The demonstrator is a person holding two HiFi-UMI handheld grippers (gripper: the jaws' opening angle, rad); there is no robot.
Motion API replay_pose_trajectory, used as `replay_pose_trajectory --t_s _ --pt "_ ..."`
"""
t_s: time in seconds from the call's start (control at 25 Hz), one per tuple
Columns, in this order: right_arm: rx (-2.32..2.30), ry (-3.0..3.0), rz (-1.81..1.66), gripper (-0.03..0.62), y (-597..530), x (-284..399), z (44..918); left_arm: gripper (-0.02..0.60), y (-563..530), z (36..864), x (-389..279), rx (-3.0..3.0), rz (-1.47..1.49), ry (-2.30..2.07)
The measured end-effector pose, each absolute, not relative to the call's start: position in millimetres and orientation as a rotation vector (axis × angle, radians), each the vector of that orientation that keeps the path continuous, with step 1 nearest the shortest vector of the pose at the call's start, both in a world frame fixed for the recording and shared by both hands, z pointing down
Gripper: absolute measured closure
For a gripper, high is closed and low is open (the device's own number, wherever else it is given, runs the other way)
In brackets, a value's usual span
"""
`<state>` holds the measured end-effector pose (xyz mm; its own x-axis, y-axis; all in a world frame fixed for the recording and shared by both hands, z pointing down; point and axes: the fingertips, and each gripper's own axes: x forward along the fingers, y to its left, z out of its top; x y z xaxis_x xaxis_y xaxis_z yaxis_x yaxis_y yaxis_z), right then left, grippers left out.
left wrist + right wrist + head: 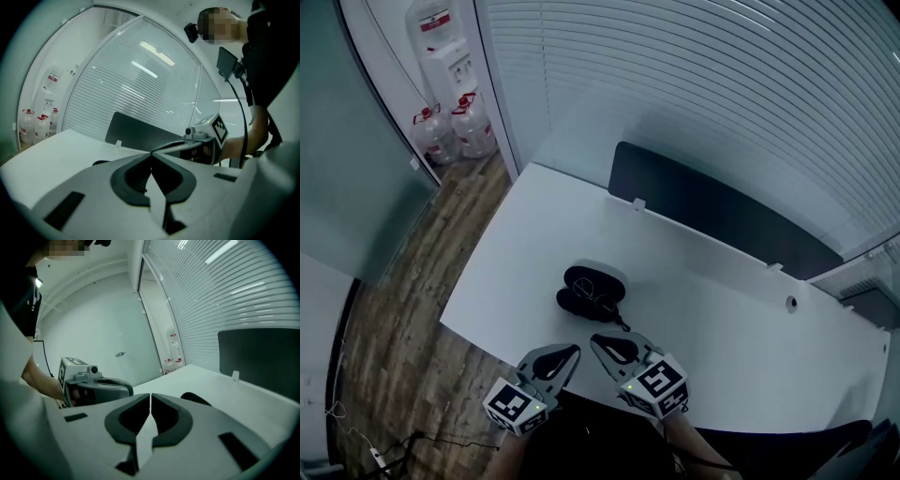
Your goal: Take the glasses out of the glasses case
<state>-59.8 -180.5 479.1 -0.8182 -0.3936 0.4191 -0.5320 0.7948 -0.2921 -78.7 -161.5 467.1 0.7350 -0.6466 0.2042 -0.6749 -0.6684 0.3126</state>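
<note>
Glasses case (pixel 592 291) lies open at frame centre on the white table (pixel 722 309), glasses (pixel 600 303) seemingly still inside — left gripper (pixel 568 356) and right gripper (pixel 602 343) side by side just below it, both jaw pairs pressed together, empty, likely staged for the reach.

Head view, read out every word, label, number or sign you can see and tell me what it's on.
None can be read.
On the water dispenser: a red label, too small to read.
On the water bottles: red labels, too blurred to read.
On the left gripper and right gripper: square black-and-white markers, no letters.
On the glasses case: no print visible.
</note>
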Motion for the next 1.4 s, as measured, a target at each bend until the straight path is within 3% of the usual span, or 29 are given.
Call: replay_pose_trajectory --t_s 0.96,1.4 --pt "0.826 -2.475 0.498 0.576 -234 -65 541 0.571 -216 517 -73 2.597 0.133 -0.91" --pt "0.767 -2.386 0.5 0.526 -244 -67 574 0.571 -234 534 -77 2.585 0.143 -0.91"
